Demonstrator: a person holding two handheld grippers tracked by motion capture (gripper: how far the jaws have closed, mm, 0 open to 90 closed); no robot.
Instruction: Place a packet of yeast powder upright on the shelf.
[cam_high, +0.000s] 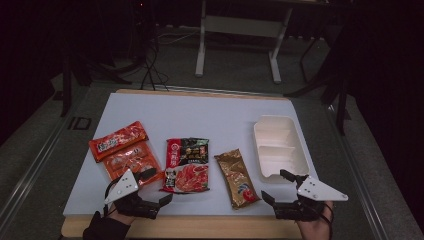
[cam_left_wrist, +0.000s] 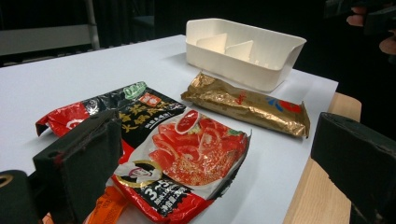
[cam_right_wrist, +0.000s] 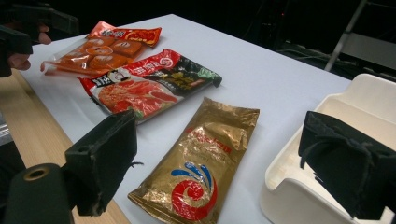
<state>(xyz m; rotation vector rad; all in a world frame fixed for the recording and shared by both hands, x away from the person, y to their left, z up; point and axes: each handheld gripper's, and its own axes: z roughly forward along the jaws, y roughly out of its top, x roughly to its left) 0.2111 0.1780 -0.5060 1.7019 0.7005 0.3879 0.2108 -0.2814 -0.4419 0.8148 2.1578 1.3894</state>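
Left gripper (cam_high: 150, 190) sits at the near edge of the surface (cam_high: 200, 107), jaws spread wide, gripping nothing. In the left gripper view the red-and-black hotpot packet (cam_left_wrist: 182, 154) lies flat between and just ahead of the jaws, closer to the left one. Its long axis runs away from the jaws at a slant toward the far left; the torn-looking bottom corner is the nearest part. An orange packet (cam_left_wrist: 105, 207) pokes out beside the left jaw, low in that view.

Right gripper (cam_high: 281, 192) is also at the near edge, jaws released, empty. In the right gripper view the gold packet (cam_right_wrist: 205, 158) lies flat between the jaws, slightly nearer the left one. Long axis points roughly straight ahead from the jaws, tilted a bit to the right at the far end; the red-and-blue swirl end is nearest the jaws, plain gold end farthest.

White divided tray (cam_right_wrist: 299, 186) sits at the right jaw, which overlaps its near rim in that view; contact can't be told. In the high view the tray (cam_high: 265, 150) is just beyond the right gripper, long axis running away from it.

Two orange snack packets (cam_high: 125, 150) lie just ahead of the left gripper, overlapping each other, both angled.
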